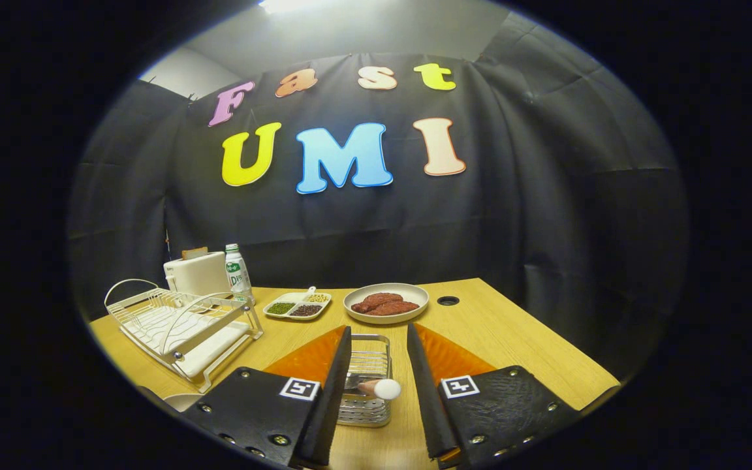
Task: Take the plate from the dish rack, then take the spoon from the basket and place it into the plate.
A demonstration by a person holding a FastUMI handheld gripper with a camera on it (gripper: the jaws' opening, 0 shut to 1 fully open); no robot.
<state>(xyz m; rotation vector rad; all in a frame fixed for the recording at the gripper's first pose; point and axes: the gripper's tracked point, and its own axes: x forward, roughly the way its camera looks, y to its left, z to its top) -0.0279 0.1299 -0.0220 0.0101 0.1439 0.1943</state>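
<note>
While fingers [379, 339] gape, basket [366, 365] partly hides spoon [379, 388].

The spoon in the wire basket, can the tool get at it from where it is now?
Probably yes. The spoon lies in the wire basket between the open fingers of the tool, its rounded end poking over the rim. Nothing covers it; only the basket wires crowd the grasp.
</note>
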